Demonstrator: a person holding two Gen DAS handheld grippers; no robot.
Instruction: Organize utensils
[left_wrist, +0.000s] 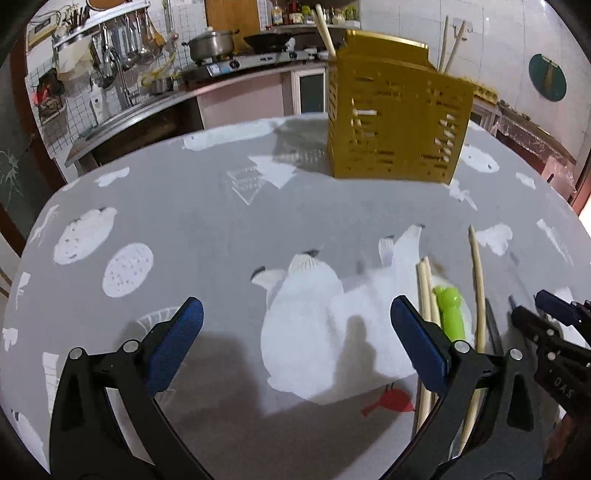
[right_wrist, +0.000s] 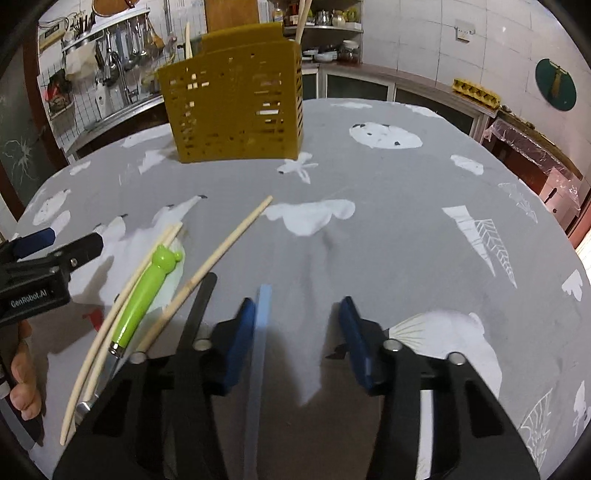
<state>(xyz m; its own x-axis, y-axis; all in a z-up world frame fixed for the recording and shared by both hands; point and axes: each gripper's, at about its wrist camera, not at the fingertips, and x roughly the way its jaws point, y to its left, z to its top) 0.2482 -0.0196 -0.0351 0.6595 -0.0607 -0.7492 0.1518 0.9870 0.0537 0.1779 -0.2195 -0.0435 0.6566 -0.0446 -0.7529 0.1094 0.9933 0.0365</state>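
A yellow slotted utensil holder (left_wrist: 397, 122) stands at the table's far side, also in the right wrist view (right_wrist: 236, 107), with chopsticks standing in it. Loose wooden chopsticks (right_wrist: 225, 245), a green bear-handled utensil (right_wrist: 146, 295), a black utensil (right_wrist: 197, 314) and a pale blue stick (right_wrist: 260, 332) lie on the cloth. My left gripper (left_wrist: 295, 332) is open and empty, left of the chopsticks (left_wrist: 424, 291) and the green utensil (left_wrist: 450, 314). My right gripper (right_wrist: 297, 332) is open; the blue stick lies between its fingers, close to the left one.
The table has a grey cloth (left_wrist: 207, 221) with white animal prints. A kitchen counter with a stove and pots (left_wrist: 236, 55) lies behind. The right gripper (left_wrist: 554, 332) shows at the left view's right edge; the left gripper (right_wrist: 40, 266) at the right view's left edge.
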